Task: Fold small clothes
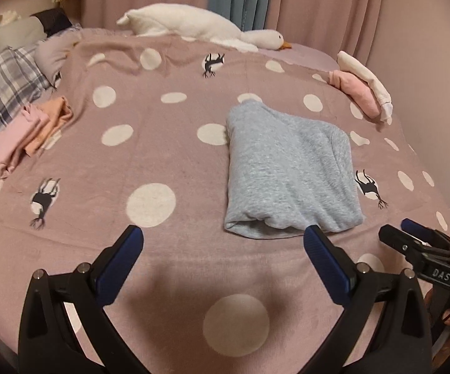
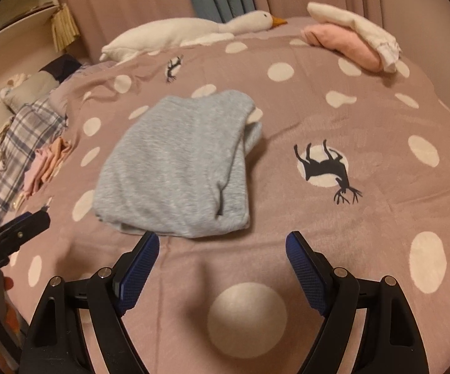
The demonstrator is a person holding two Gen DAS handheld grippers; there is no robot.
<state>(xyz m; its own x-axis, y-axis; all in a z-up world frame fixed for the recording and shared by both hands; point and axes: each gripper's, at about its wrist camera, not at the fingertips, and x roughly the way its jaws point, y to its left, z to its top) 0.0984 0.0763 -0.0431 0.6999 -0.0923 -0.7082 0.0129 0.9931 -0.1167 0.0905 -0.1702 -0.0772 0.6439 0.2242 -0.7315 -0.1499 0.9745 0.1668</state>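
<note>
— Where was the grey garment (image 1: 287,171) found?
— Folded on the dotted bedspread (image 1: 162,155), just beyond both grippers.
— And the jaws?
— The left gripper (image 1: 223,237) and right gripper (image 2: 221,243) were held apart, nothing gripped.

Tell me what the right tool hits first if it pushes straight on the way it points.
Most likely the near edge of the folded grey garment, which lies just past the open right tool. Since the tool angles downward, it might touch the dotted blanket just short of it; depth is unclear.
</note>
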